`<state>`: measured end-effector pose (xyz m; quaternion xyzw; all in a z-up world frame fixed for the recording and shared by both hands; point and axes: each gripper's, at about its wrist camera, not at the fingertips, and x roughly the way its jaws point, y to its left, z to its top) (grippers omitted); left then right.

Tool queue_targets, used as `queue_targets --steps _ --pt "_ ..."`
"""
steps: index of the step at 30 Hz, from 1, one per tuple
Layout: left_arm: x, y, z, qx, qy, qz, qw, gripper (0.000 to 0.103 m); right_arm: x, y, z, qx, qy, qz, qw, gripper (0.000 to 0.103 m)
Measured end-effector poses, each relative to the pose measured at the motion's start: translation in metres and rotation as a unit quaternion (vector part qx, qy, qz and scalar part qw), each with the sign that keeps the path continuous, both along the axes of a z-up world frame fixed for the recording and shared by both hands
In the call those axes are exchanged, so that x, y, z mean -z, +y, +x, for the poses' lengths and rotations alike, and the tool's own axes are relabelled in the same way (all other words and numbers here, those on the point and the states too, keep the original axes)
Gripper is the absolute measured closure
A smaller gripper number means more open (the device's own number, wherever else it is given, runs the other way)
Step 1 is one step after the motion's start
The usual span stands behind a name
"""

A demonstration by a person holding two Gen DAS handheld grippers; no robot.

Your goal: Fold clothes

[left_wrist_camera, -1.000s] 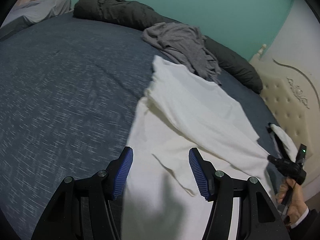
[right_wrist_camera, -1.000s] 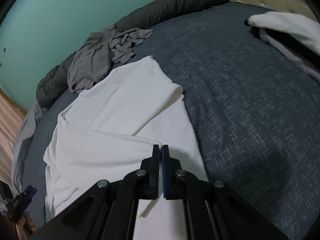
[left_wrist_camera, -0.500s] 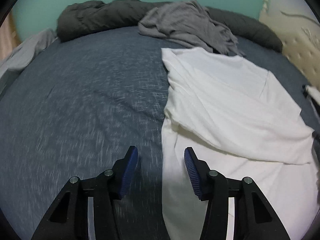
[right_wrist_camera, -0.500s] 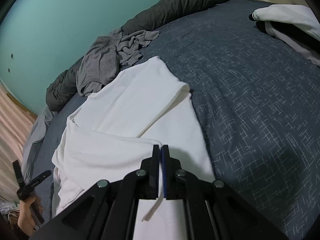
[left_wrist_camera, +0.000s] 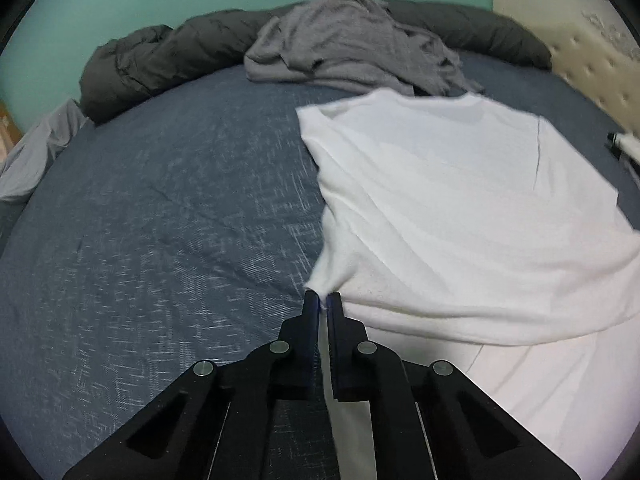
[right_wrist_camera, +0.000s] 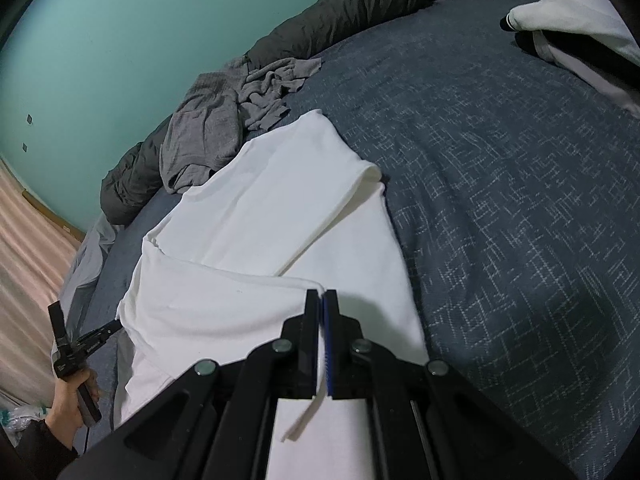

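A white shirt (left_wrist_camera: 460,208) lies partly folded on a dark blue bedspread (left_wrist_camera: 160,220). My left gripper (left_wrist_camera: 322,304) is shut on the left corner of the shirt's folded-over layer, which puckers at the fingertips. In the right wrist view the same white shirt (right_wrist_camera: 256,216) stretches away from my right gripper (right_wrist_camera: 321,304), shut on the opposite corner of that layer, with a strip of cloth hanging below the jaws. The left gripper (right_wrist_camera: 108,326) also shows at the far left of this view, held by a hand (right_wrist_camera: 74,398).
A crumpled grey garment (left_wrist_camera: 352,48) and a rolled dark duvet (left_wrist_camera: 152,60) lie at the far side against the teal wall. A black and white garment (right_wrist_camera: 576,40) sits at the right of the bed, by a cream tufted headboard (left_wrist_camera: 588,64).
My left gripper was open and has moved forward to the shirt's left edge and shut on the corner. The right gripper stayed shut on its corner, moving a little.
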<state>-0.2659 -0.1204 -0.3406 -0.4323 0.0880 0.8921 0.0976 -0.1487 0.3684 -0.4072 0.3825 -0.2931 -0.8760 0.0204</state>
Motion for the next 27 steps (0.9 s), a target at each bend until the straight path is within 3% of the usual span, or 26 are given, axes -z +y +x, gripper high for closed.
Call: queue_targets --steps 4,12,15,20,24,27 --pt "-0.006 -0.010 0.005 -0.019 0.009 -0.001 0.9998 0.100 0.002 -0.003 -0.001 -0.005 -0.002 -0.002 1.000 0.101" --pt "-0.003 -0.035 0.008 -0.047 -0.015 0.078 0.9957 0.097 0.003 0.000 0.001 0.001 -0.005 -0.010 1.000 0.101" --pt "-0.005 -0.038 0.008 -0.053 -0.018 0.073 0.9957 0.097 0.000 0.004 0.003 0.008 -0.001 -0.011 1.000 0.101" --pt "0.002 -0.021 0.010 -0.012 -0.034 0.033 0.9988 0.096 0.001 0.006 0.003 0.013 -0.001 -0.016 1.000 0.101" --pt "0.004 -0.011 0.005 0.003 -0.025 0.018 0.9995 0.074 0.001 0.005 0.003 0.012 -0.001 -0.018 1.000 0.101" --pt "0.006 -0.005 -0.005 0.014 -0.025 0.013 0.9995 0.070 0.001 0.005 0.003 0.012 -0.001 -0.018 1.000 0.101"
